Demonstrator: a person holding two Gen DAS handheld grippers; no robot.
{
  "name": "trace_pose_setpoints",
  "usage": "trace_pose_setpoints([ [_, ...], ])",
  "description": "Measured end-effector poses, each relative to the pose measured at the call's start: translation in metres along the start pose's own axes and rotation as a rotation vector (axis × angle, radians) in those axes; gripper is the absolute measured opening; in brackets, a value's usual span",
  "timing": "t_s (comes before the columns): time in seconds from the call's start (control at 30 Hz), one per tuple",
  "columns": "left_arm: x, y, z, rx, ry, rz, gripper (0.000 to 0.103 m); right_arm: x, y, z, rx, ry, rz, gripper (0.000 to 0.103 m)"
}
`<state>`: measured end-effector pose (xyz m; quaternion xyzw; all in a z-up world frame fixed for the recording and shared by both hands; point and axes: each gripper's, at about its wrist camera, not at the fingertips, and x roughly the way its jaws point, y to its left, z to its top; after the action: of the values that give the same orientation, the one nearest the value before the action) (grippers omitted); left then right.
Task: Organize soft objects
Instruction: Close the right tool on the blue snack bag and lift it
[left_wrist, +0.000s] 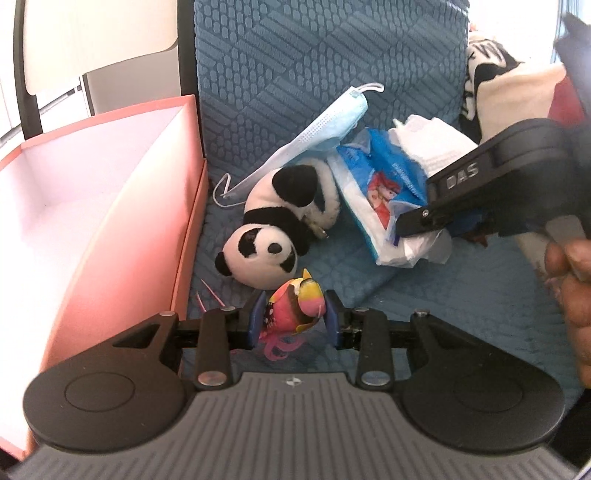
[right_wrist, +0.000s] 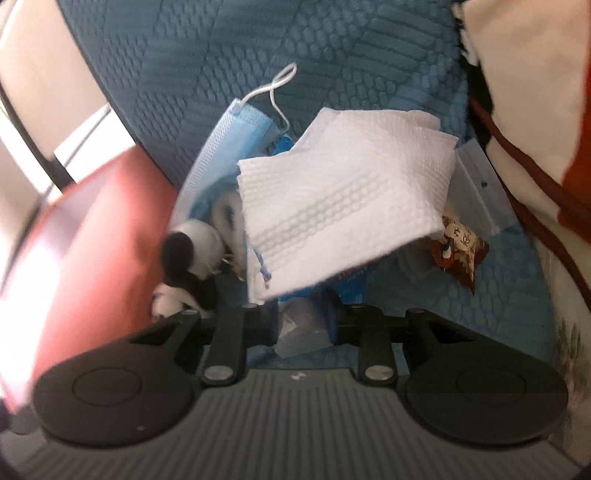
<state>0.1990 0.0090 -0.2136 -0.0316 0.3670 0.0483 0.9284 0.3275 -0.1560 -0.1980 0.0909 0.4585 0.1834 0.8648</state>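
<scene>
A small pink-and-yellow toy (left_wrist: 293, 308) is held between the blue pads (left_wrist: 256, 325) of the left gripper (left_wrist: 294, 319), the jaws being closed to a narrow gap on its sides, with thin pink strands hanging below; it sits just above the blue seat (left_wrist: 295, 55) and just beside the open pink box (left_wrist: 92, 192). The toy is judged light and yielding — a firm pinch across the body is preferred, since the strands would slip or stretch. The right gripper (right_wrist: 303, 321) is closed, or nearly so, on the lower end of a tissue pack (left_wrist: 373, 192); the pack's translucent wrapper is seen between the jaws in the right wrist view, where a white tissue (right_wrist: 343, 192) stands out of the pack's top. The pack is judged light, crushable and slick on its film, so the body is to be taken rather than the loose sheet, which would pull free or tear. A panda (left_wrist: 273, 229) lies on the seat between the box and the pack, its head nearest the toy; it is judged soft and springy, best taken across the torso. A mask (left_wrist: 317, 129) lies behind the panda — limp, nearly weightless, best taken by the folded body rather than by an ear loop. A small brown packet (right_wrist: 460, 251) lies to the right of the pack.
</scene>
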Motion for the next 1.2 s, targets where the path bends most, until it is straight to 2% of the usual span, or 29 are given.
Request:
trace_pose_setpoints([
  [0.2, -0.011, 0.007, 0.000, -0.048, -0.013, -0.047, 0.039, -0.017, -0.021, -0.002, 0.211, -0.024, 0.182, 0.028],
  [0.4, -0.017, 0.008, -0.007, -0.060, -0.025, -0.076, 0.039, -0.027, -0.027, -0.007, 0.331, -0.035, 0.325, 0.028],
  [0.53, -0.024, 0.009, -0.009, -0.067, -0.029, -0.098, 0.039, -0.036, -0.030, -0.010, 0.377, -0.035, 0.385, 0.028],
  [0.73, -0.036, 0.009, -0.010, -0.065, -0.038, -0.116, 0.039, -0.063, -0.015, -0.017, 0.252, -0.082, 0.320, 0.028],
  [1.2, -0.065, 0.019, -0.010, -0.076, -0.046, -0.128, 0.039, -0.095, 0.013, -0.046, 0.003, -0.152, 0.054, 0.028],
])
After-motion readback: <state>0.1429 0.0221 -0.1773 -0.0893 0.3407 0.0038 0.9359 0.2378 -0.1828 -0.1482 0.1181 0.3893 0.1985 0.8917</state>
